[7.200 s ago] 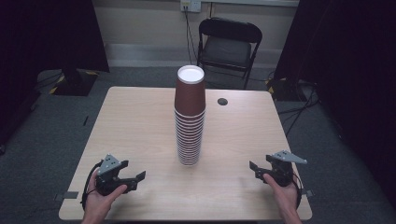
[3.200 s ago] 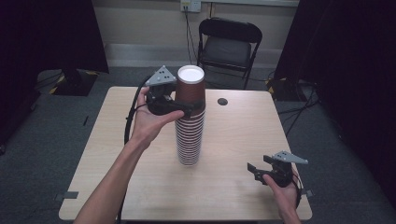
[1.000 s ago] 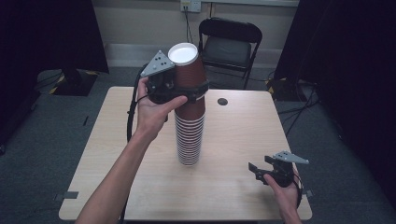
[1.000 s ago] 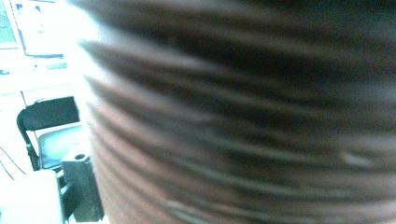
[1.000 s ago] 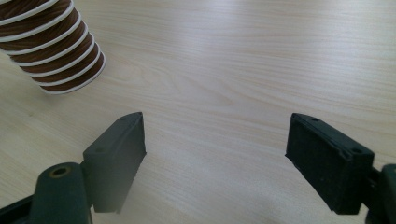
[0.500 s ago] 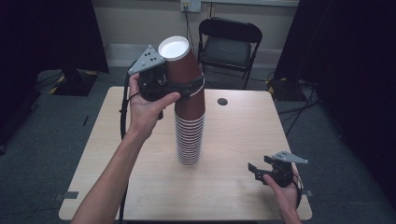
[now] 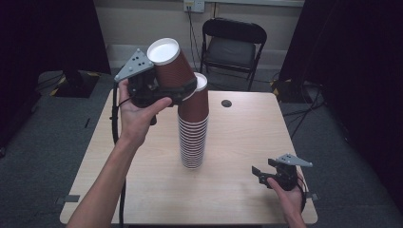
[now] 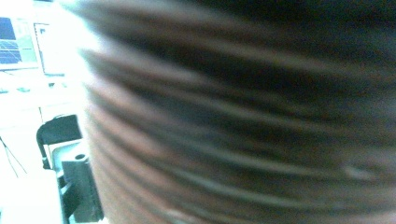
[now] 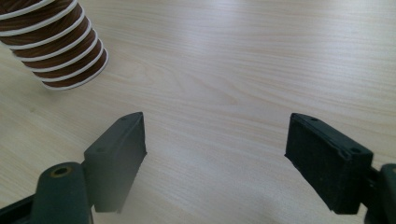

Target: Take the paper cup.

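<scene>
A tall stack of upside-down brown paper cups (image 7: 193,128) with white rims stands mid-table; its lowest cups (image 9: 60,42) sit at the top left of the right gripper view. My left gripper (image 7: 178,89) is shut on the top cup (image 7: 170,66), which is lifted off the stack and tilted to the left, white base up. That cup's ribbed brown wall (image 8: 243,121) is a close blur in the left gripper view. My right gripper (image 7: 262,172) rests open near the table's front right corner, its pads (image 9: 119,156) wide apart over bare wood.
The light wooden table (image 7: 247,128) has a small dark round disc (image 7: 226,103) at its back right. A black folding chair (image 7: 231,45) stands behind the table. Dark curtains flank both sides of the room.
My left gripper went from the front left of the table to the stack's top, shut on the top cup, and has lifted and tilted it leftward. The right gripper stayed put.
</scene>
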The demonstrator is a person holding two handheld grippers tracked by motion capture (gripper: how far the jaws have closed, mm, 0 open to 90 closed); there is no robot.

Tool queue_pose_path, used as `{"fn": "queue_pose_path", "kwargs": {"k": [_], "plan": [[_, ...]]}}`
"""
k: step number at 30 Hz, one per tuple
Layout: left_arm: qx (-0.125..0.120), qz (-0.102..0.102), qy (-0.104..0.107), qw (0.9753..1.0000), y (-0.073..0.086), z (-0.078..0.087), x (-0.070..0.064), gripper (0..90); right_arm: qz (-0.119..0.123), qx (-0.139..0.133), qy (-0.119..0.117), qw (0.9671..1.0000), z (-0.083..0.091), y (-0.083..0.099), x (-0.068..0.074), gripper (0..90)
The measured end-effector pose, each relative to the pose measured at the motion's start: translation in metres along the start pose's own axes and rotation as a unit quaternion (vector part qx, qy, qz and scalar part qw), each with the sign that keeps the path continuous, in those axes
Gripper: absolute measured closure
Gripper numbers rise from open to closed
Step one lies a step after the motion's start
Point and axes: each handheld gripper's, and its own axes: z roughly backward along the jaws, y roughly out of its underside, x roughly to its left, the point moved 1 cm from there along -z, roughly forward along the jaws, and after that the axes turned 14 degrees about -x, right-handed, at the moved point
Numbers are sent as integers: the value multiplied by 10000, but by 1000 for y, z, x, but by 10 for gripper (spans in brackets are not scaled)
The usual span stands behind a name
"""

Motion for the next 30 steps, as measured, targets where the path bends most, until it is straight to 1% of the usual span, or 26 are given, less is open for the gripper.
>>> {"fn": "queue_pose_path", "kwargs": {"k": [1,3,5,7,9,10,12,14,16,17,21,22,26,29,30], "plan": [[-16,-9,-54,10000,0,5,1,109,0,-2,-6,10000,0,0,0,201],[-105,54,-124,9999,1,11,4,110,-7,-8,-3,10000,0,0,0,201],[-102,114,-140,9998,3,17,7,110,-77,-7,-16,10000,0,0,-1,201],[-78,117,-162,9998,5,21,10,110,-56,10,-3,10000,0,0,0,201],[-122,172,-210,9996,7,27,13,111,-52,0,-12,10000,0,0,0,201],[-115,150,-259,9995,6,30,14,111,-31,-9,-29,10000,0,0,1,201],[-168,194,-314,9992,6,36,16,111,-27,-13,-36,10000,-1,0,1,201],[-224,163,-318,9991,5,42,16,111,-33,-14,-41,10000,-1,0,1,201],[-200,158,-317,9992,4,47,17,111,-38,-11,-37,10000,-1,0,1,201],[-161,125,-334,9992,4,50,18,111,-39,-14,-41,10000,-1,0,1,201],[-59,125,-411,9991,8,60,21,111,-26,-9,-51,10000,0,0,2,201],[-29,178,-448,9988,10,64,22,111,-15,-9,-63,10000,0,0,3,201],[90,167,-479,9987,17,74,22,111,19,-7,-109,9999,-1,-1,6,201],[149,221,-520,9983,25,82,23,111,35,-5,-127,9999,-1,-1,8,201],[206,224,-527,9981,28,85,23,111,63,-17,-139,9999,-1,-1,8,202]]}}
